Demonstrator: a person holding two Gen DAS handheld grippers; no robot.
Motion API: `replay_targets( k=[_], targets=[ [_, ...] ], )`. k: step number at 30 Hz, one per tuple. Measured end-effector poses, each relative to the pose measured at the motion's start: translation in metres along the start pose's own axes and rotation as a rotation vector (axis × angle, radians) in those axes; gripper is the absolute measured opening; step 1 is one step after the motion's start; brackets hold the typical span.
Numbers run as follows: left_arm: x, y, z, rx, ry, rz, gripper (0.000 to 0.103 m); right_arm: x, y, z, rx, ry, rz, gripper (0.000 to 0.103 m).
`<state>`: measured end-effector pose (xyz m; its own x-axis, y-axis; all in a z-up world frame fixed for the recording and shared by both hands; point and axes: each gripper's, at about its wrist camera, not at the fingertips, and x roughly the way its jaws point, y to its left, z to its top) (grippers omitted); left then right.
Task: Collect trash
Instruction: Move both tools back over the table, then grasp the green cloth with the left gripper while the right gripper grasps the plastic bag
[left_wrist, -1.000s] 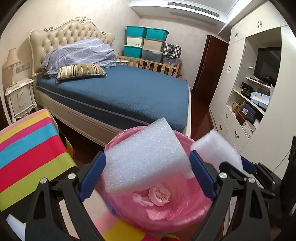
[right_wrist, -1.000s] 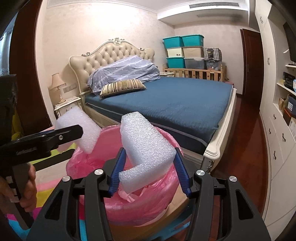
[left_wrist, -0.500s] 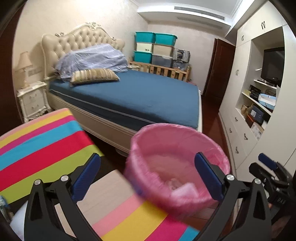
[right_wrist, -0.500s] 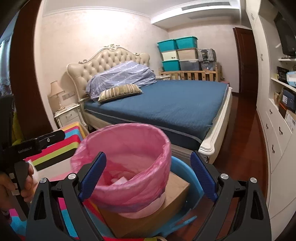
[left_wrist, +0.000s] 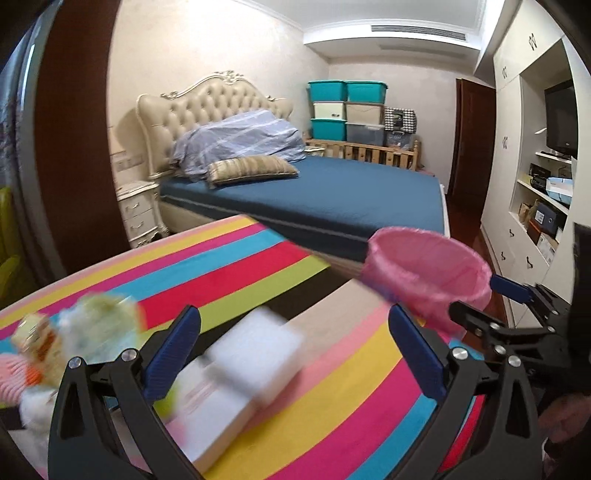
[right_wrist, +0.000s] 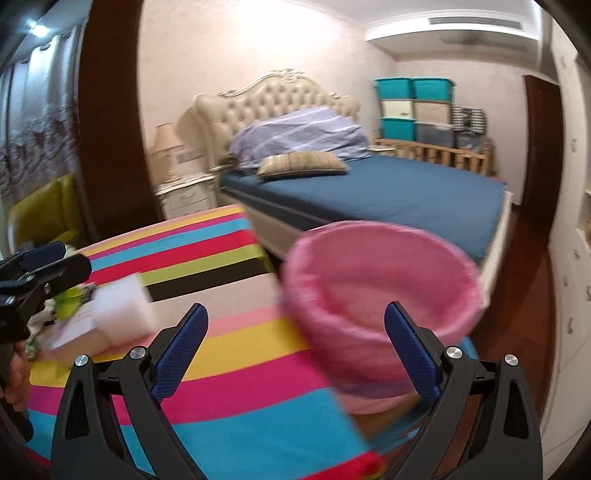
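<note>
Closest to the left wrist camera, the left gripper (left_wrist: 293, 356) is standing with its jaws spread wide and nothing between the blue pads; it is hanging above the table with the striped cloth (left_wrist: 343, 413). Under it, a white foam block (left_wrist: 258, 350) is lying on a flat white box (left_wrist: 218, 413), both blurred, and the block is not touching the pads. To the left of them, a blurred heap of small rubbish (left_wrist: 74, 339) in white, green and orange is lying on the same cloth; what each piece is I cannot tell. On the right side of this view, the right gripper (left_wrist: 491, 299) is showing from the side, near the pink-lined bin (left_wrist: 428, 280). In the right wrist view, the right gripper (right_wrist: 295, 347) is opening its jaws, and nothing is being held between them; the pads are touching nothing. Just beyond its right finger, the pink-lined bin (right_wrist: 380, 295) is standing at the right edge of the table, with its mouth open upward; what is inside is too blurred to tell. At the left edge of this view, the left gripper (right_wrist: 44, 266) is showing, and a hand (right_wrist: 16, 373) is holding its handle. Near it, the white foam block (right_wrist: 122, 306) is lying on the cloth. Farther away, a bed (right_wrist: 388, 195) with a blue sheet is standing behind the table, and teal storage boxes (right_wrist: 413, 92) are stacked by the far wall.
</note>
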<state>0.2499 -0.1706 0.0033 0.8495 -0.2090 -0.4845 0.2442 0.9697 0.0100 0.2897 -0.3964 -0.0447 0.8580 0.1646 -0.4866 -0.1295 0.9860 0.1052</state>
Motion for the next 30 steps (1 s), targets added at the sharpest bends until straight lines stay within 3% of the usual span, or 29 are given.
replay_targets(
  k=[9, 16, 24, 30],
  targets=[
    [-0.070, 0.080, -0.060, -0.010, 0.020, 0.131, 0.099, 0.012, 0.081, -0.023, -0.042, 0.084, 0.109, 0.091],
    [-0.109, 0.134, -0.100, -0.049, 0.047, 0.233, 0.098, 0.011, 0.109, -0.038, -0.041, 0.125, 0.141, 0.091],
    [-0.108, 0.162, -0.115, -0.120, 0.109, 0.252, 0.097, 0.005, 0.144, -0.041, -0.118, 0.127, 0.168, 0.091],
    [-0.090, 0.166, -0.120, -0.164, 0.208, 0.236, 0.097, 0.001, 0.157, -0.038, -0.138, 0.119, 0.189, 0.091]
  ],
)
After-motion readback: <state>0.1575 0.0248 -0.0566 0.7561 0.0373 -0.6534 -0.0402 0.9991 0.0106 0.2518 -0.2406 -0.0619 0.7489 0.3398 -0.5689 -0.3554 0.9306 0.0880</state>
